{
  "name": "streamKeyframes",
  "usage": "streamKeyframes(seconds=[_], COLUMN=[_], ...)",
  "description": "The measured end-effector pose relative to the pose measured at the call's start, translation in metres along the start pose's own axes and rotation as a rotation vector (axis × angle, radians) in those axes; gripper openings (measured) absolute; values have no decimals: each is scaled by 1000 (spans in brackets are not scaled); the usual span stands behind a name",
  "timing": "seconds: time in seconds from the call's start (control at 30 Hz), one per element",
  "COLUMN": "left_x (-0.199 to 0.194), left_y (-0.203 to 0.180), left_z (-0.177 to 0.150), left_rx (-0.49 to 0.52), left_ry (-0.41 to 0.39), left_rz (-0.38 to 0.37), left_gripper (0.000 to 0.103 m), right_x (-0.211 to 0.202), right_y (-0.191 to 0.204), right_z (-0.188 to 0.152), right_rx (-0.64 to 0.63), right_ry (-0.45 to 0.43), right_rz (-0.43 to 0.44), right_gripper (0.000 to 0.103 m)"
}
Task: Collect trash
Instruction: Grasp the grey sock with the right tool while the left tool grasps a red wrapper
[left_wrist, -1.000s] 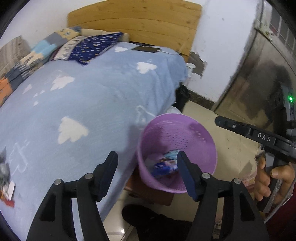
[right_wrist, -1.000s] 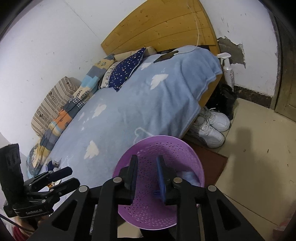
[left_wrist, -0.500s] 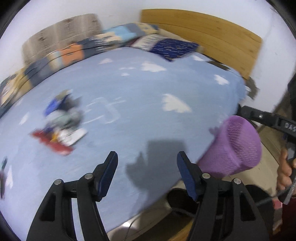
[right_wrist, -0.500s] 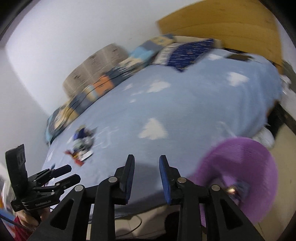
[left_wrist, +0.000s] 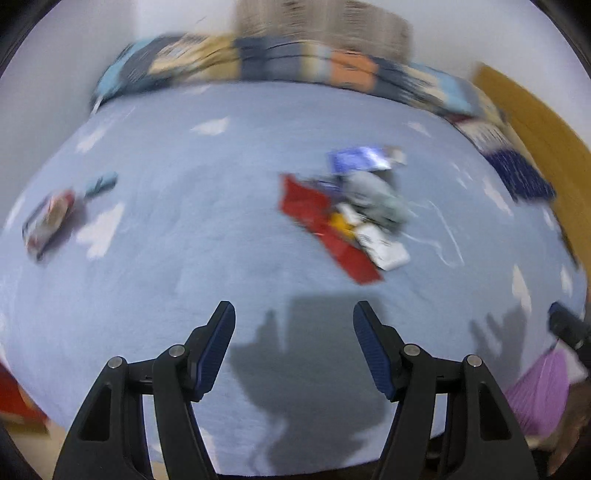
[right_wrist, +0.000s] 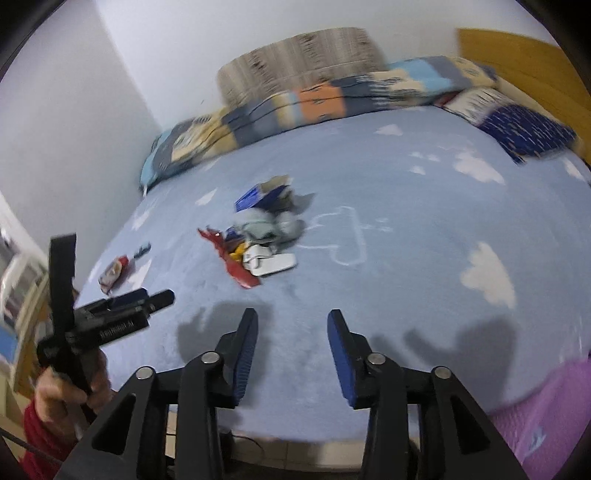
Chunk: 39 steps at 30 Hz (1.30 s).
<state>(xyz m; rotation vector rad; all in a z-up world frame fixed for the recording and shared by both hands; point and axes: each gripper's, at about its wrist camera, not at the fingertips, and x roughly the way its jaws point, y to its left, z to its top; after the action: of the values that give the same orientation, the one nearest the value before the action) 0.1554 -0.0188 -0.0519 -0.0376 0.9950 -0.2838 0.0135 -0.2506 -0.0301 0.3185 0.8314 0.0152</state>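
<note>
Centrally on the fleecy cloud-print bed cover (right_wrist: 406, 240) lies a crumpled trash heap (right_wrist: 258, 240): red wrapper, white packet, grey wad. Both ribbed blue-padded grippers hover apart and empty, left gripper (left_wrist: 293, 347) steady, right gripper (right_wrist: 291, 350) just opening. A perforated purple basket (right_wrist: 546, 417) sits beside the bed.
</note>
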Motion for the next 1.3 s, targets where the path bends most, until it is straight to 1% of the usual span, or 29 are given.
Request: streamKeyframes(seconds=[0.03,0.1,0.2,0.27,0.33,0.43,0.53,0.57,0.6,0.67,0.7,0.8,0.9,1.03,1.17,1.23,1.27,1.3], left_x=[1,3,6,8,10,15,22,24,26,30,33,48,74,102,126,139,147,150], left_y=[11,28,50,56,57,60,57,55,53,45,40,28,18,11,5,3,3,5], left_z=[4,10,19,22,26,31,35,36,38,42,44,48,53,62,71,75,76,76], left_rx=[-43,-108,-162,-171,-171,-168,-168,-167,-166,-156,-151,-153,-175,-200,-221,-211,-207,-212], left_ry=[4,4,5,14,19,27,36,39,38,34,32,43,85,90,95,106,125,133], left_rz=[-4,-4,-1,-8,-12,-15,-28,-38,-47,-63,-71,-93,-110,-87,-86,-56,-48,-51], left_gripper=[65,65,65,65,65,65,65,65,65,66,68,71,71,71,71,59,44,38], right_x=[10,38,79,104,137,169,203,212,220,220,216,190,152,96,67,65,67,71], right_y=[8,27,51,61,70,80,85,83,79,73,70,63,56,48,45,44,44,43], right_z=[6,22,46,60,75,88,93,92,90,87,87,85,83,73,57,50,50,51], right_rx=[-24,-95,-175,-196,-205,-221,-279,-282,-274,-249,-232,-196,-140,-59,6,15,12,11], right_ry=[5,12,2,8,13,23,63,81,109,118,112,85,48,-30,-63,-64,-60,-56], right_rz=[-3,-13,-34,-39,-24,-35,-104,-120,-124,-121,-107,-72,-35,9,66,73,79,88], right_gripper=[46,51,60,60,60,60,60,55,32,25,20,11,11,11,11,11,11,11])
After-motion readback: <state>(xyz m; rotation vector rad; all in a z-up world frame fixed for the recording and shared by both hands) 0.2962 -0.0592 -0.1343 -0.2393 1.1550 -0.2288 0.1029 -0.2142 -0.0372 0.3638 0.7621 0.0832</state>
